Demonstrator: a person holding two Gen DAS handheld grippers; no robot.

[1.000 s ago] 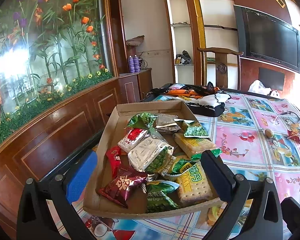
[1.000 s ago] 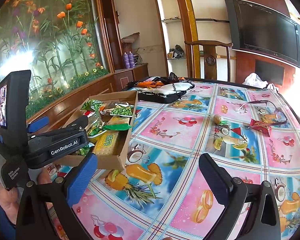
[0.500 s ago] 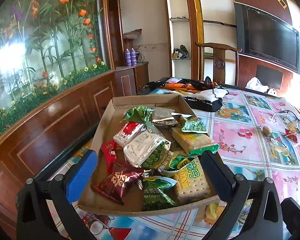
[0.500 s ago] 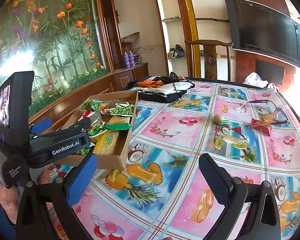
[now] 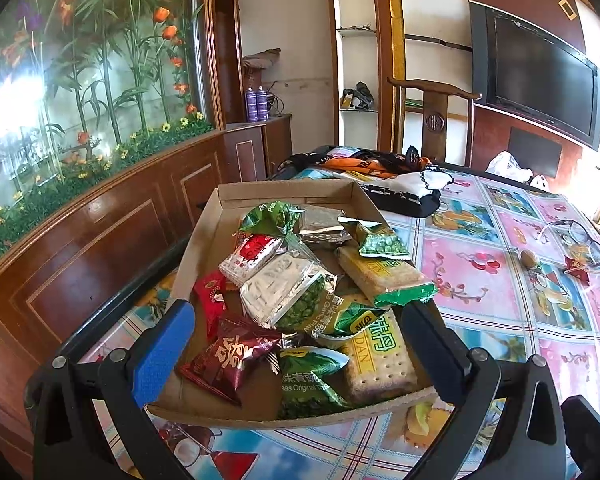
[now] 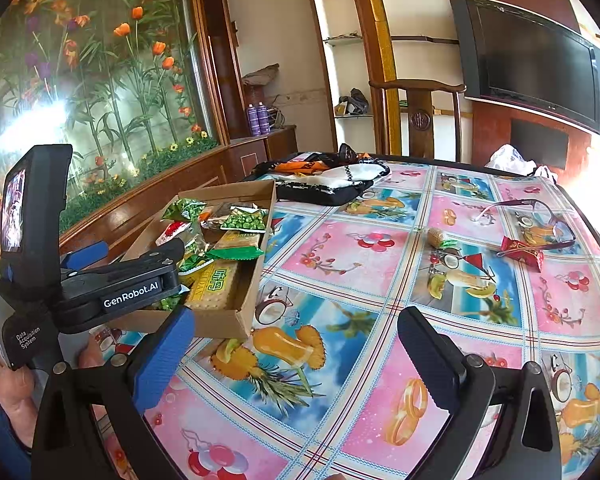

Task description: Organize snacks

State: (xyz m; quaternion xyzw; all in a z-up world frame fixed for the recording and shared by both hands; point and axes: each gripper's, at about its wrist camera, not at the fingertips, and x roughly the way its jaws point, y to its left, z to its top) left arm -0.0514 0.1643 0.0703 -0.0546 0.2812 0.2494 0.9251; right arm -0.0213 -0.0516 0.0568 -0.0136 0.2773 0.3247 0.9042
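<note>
A shallow cardboard tray (image 5: 204,232) on the table's left side holds several snack packets: a dark red packet (image 5: 228,360), green pea bags (image 5: 380,242), cracker packs (image 5: 380,276) and silver packets (image 5: 276,284). My left gripper (image 5: 296,354) is open and empty, just above the tray's near edge. The tray also shows in the right wrist view (image 6: 236,320). My right gripper (image 6: 296,360) is open and empty above the tablecloth, right of the tray. A small red packet (image 6: 522,254) and a small round wrapped sweet (image 6: 434,237) lie loose at the table's right.
A black and white bag (image 6: 332,182) lies behind the tray. Glasses (image 6: 540,216) lie at the far right. A wooden chair (image 6: 420,112) stands behind the table. A wood-panelled wall (image 5: 80,232) runs along the left. The left gripper's body (image 6: 100,280) is beside the tray.
The left gripper has moved slightly closer over the tray's near edge. The right gripper has barely moved.
</note>
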